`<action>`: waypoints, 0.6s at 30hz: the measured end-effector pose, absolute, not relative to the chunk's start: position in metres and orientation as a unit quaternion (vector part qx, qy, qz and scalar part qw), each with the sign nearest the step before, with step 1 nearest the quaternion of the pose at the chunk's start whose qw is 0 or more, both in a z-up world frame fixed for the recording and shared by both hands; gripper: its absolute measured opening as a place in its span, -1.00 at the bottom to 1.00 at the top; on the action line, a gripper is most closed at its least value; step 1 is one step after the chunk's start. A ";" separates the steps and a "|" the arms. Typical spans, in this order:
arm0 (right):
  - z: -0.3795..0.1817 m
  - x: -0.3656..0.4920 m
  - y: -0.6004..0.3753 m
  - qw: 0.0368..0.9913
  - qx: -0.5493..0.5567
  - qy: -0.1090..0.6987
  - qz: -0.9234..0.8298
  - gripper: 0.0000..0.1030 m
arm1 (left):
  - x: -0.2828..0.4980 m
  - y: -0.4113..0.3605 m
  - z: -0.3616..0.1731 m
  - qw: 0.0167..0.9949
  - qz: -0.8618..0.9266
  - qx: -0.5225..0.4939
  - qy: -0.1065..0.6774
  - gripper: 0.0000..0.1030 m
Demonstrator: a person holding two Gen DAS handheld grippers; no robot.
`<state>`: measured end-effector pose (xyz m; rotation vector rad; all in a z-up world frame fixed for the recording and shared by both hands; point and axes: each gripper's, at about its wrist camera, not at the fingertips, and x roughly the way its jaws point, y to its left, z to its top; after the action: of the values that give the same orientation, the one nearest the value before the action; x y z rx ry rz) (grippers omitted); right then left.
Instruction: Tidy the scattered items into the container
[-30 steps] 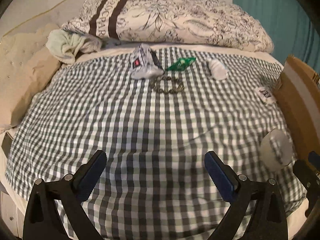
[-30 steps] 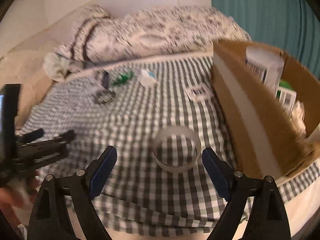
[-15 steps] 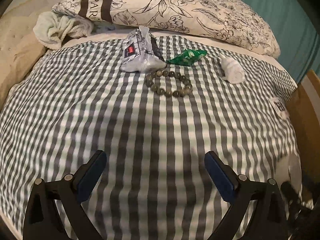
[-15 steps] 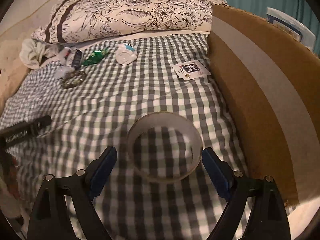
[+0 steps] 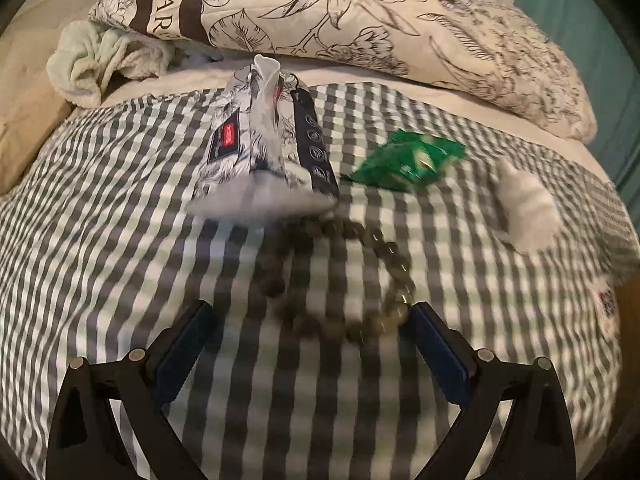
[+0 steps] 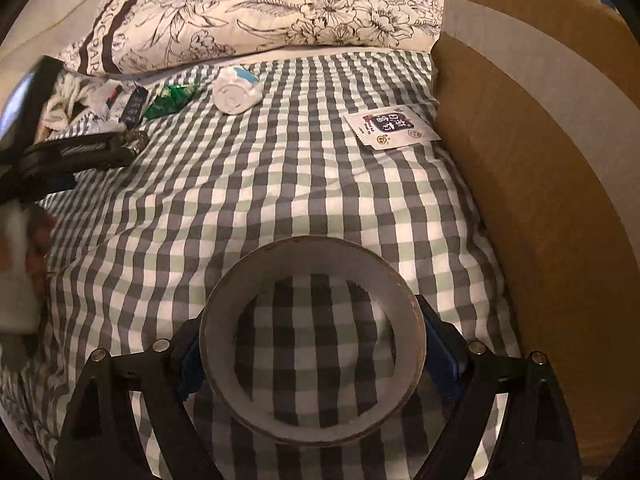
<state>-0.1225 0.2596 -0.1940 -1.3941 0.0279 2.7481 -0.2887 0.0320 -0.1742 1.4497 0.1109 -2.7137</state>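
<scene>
While hovering low over a green-and-grey checked bedspread on a bed, seen at work on a tidy-up into the tall brown cardboard box standing at the right edge. Backed by a cream pillow printed with dark flowers.

Pictured nearest the box: a wide, pale ring of tape, lying flat with the check showing through its hole. Straddled by the right hand-held gripper, jaws spread wide, pads close against the outer wall on both sides, no squeeze evident, nothing lifted. Judged light and stiff, smooth on the outside; best pinched across the full width, firmly enough not to slip out.

Farther up the bed: a crumpled silver printed pouch, probably soft and crackly. Just below it, a bracelet of dull green-grey beads, likely floppy and apt to drape; best taken across one side of the loop. Approached by the left hand-held gripper, also wide open and empty, right fingertip almost at the beads.

Scattered alongside: a white roll with a blue patch, a green foil sachet and a flat white printed packet.

Hard to read: bracelet and roll smeared by blur in the left view; box interior hidden; whether pads touch the ring, impossible to tell.
</scene>
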 end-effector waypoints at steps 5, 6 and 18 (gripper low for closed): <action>-0.196 -0.125 0.258 0.031 -0.446 0.005 0.895 0.72 | -0.301 0.038 -0.178 0.041 -0.888 0.458 0.023 0.97; -0.197 -0.125 0.259 0.030 -0.445 0.006 0.895 0.72 | -0.303 0.038 -0.179 0.039 -0.888 0.457 0.022 0.97; -0.193 -0.122 0.259 0.029 -0.440 0.006 0.897 0.59 | -0.284 0.043 -0.165 -0.010 -0.898 0.440 0.002 -0.53</action>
<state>-0.1223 0.2592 -0.1934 -1.3582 0.0199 2.7686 -0.2842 0.0426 -0.1654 1.3895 0.0077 -2.8392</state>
